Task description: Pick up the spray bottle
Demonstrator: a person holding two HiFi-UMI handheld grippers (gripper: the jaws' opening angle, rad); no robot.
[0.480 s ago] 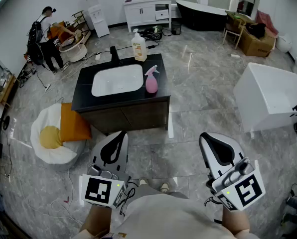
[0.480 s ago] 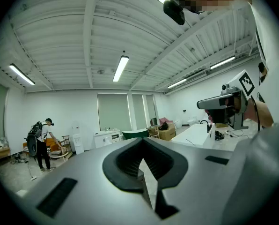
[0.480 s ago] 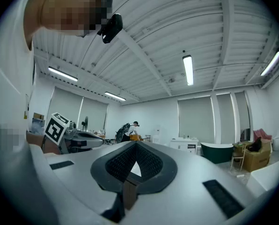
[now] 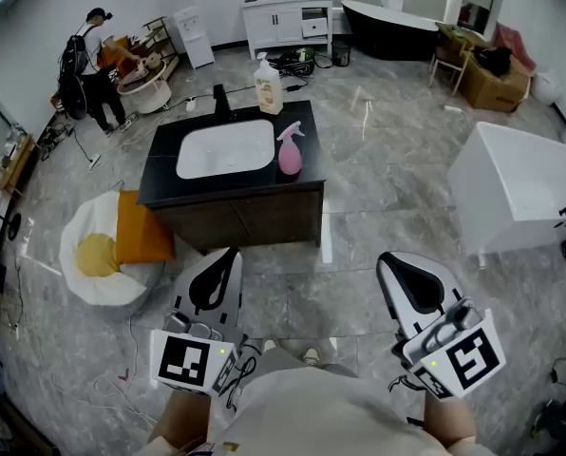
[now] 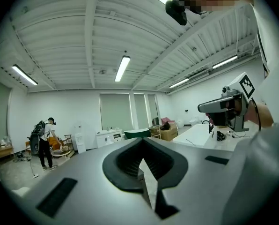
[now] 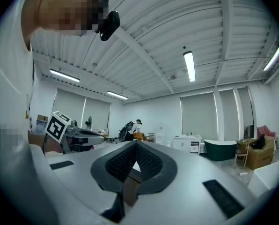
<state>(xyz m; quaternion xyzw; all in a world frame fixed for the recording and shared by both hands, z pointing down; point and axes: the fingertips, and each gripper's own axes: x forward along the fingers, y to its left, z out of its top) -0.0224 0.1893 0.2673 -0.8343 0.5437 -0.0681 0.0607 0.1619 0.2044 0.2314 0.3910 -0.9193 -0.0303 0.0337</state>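
A pink spray bottle [image 4: 290, 150] stands upright at the right edge of a black vanity top [image 4: 164, 174], beside its white basin [image 4: 226, 148]. Both grippers are held low and near me, well short of the vanity, and both point level toward it. My left gripper [image 4: 228, 255] is shut with nothing between its jaws, and its tips meet in the left gripper view [image 5: 142, 142]. My right gripper [image 4: 389, 259] is likewise shut and empty [image 6: 135, 144]. The spray bottle shows in neither gripper view.
A white-and-orange soap bottle [image 4: 268, 85] and a black tap [image 4: 219, 100] stand at the vanity's back edge. A beanbag with an orange cushion [image 4: 122, 245] lies left of the vanity. A white tub [image 4: 520, 193] stands at right. A person [image 4: 85, 69] bends at the far left.
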